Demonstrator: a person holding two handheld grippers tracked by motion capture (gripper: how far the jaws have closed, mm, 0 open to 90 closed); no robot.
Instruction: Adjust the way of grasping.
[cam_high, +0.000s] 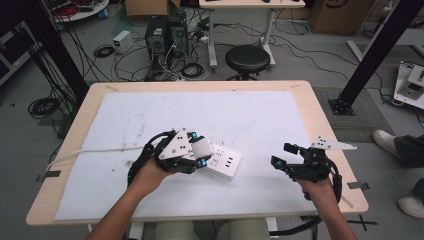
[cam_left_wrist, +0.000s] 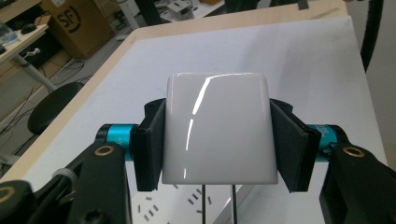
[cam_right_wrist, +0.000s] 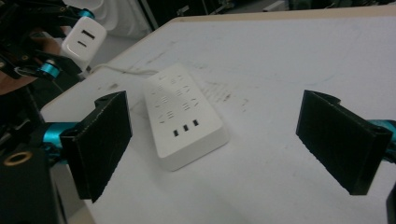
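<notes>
The left gripper (cam_high: 200, 151) has its fingers (cam_left_wrist: 150, 149) clamped on the sides of a white charger (cam_left_wrist: 218, 127), held above the near-left end of the power strip (cam_high: 221, 160). The strip lies flat on the white mat (cam_high: 250, 115) that covers the counter (cam_high: 320, 105), its cord (cam_high: 95, 150) running away from the strip toward the counter's left edge. The right gripper (cam_high: 286, 156) hangs well to the right of the strip, its fingers (cam_right_wrist: 100, 140) spread wide with nothing between them.

Judging by how things lie, the charger is either freshly pulled from the strip or about to be plugged in; it is clear of the sockets now, so the plugging or setting-down remains to be done.

The left gripper view shows two thin prongs (cam_left_wrist: 218, 205) under the charger, with strip sockets just beneath them, which the high view cannot resolve. The right gripper view shows the strip's whole top face, with rows of sockets and three small ports at its near end, and the charger's far face with what look like two slots, though it is small there.
</notes>
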